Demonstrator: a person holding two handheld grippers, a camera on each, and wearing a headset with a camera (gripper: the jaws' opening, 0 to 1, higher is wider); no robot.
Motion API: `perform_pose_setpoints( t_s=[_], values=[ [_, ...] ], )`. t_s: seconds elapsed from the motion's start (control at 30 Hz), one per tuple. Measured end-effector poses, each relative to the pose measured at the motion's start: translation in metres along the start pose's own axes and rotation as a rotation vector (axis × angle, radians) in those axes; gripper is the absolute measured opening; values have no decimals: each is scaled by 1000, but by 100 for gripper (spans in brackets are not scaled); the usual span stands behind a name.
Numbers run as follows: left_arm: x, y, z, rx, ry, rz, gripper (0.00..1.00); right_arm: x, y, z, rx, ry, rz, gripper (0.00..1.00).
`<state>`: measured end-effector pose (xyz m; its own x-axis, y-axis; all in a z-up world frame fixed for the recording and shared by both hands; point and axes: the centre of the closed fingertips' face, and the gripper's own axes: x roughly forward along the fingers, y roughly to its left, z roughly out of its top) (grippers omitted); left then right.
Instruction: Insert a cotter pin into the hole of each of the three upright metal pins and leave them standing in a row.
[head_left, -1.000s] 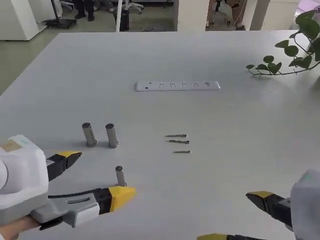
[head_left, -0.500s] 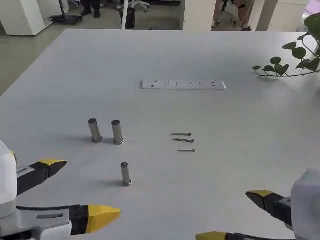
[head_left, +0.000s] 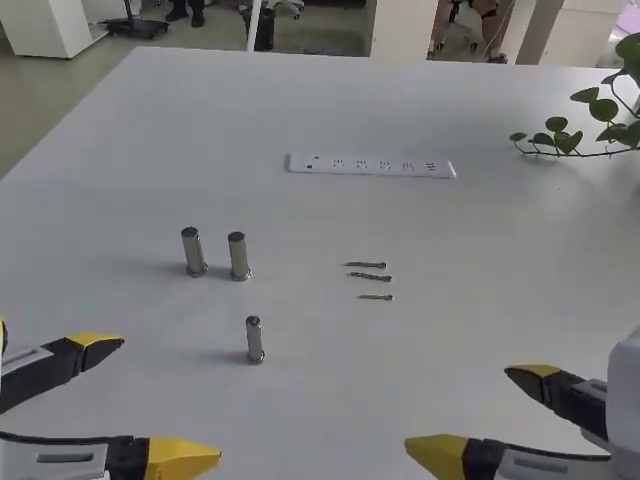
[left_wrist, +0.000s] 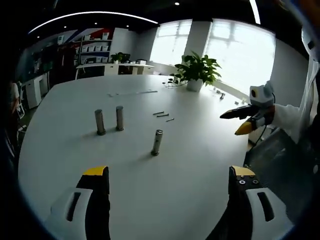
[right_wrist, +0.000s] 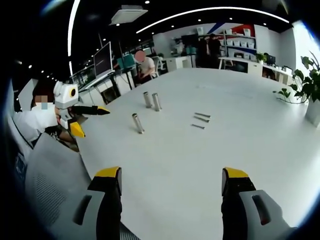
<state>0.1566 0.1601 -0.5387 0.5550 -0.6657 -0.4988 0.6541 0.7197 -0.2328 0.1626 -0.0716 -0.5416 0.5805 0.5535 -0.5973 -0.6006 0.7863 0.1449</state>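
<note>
Three upright metal pins stand on the white table: two side by side (head_left: 193, 251) (head_left: 238, 256) and a shorter-looking one (head_left: 254, 339) nearer me. The same pins appear in the left gripper view (left_wrist: 100, 122) (left_wrist: 119, 118) (left_wrist: 157, 142) and the right gripper view (right_wrist: 147, 99) (right_wrist: 156, 101) (right_wrist: 136, 123). Three small cotter pins (head_left: 368, 279) lie flat to their right, also seen as cotter pins (left_wrist: 163, 115) and cotter pins (right_wrist: 201, 120). My left gripper (head_left: 125, 398) is open at the bottom left, empty. My right gripper (head_left: 490, 415) is open at the bottom right, empty.
A white power strip (head_left: 372, 166) lies across the table's far middle. A leafy plant (head_left: 590, 120) reaches in at the far right. The table edge and floor with people's legs are beyond. Open tabletop lies between the grippers and the pins.
My left gripper has drawn back toward me, away from the nearest upright pin. The right gripper's lower jaw shows more. The head camera has tilted a little.
</note>
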Motion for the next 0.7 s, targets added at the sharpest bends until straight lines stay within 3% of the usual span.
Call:
perform_pose_setpoints(
  t_s=[0.13, 0.2, 0.43, 0.5, 0.6, 0.7],
  values=[
    [-1, 1, -4, -12, 0, -4, 99, -2, -10, 8, -57, -1, -30, 78],
    [-2, 4, -5, -37, -12, 10, 99, -1, -12, 12, -77, 3, -23, 78],
    [-7, 4, -12, -32, -1, 21, 99, 8, -21, 41, -198, -1, 5, 74],
    [-9, 5, -12, -34, -3, 28, 99, 10, -23, 49, -246, 16, 20, 71],
    [-13, 5, -12, -51, -14, 33, 99, 14, -29, 56, -368, 82, 50, 65],
    [-16, 3, -13, -53, -16, 31, 99, 19, -33, 69, -433, 94, 71, 62]
  ],
)
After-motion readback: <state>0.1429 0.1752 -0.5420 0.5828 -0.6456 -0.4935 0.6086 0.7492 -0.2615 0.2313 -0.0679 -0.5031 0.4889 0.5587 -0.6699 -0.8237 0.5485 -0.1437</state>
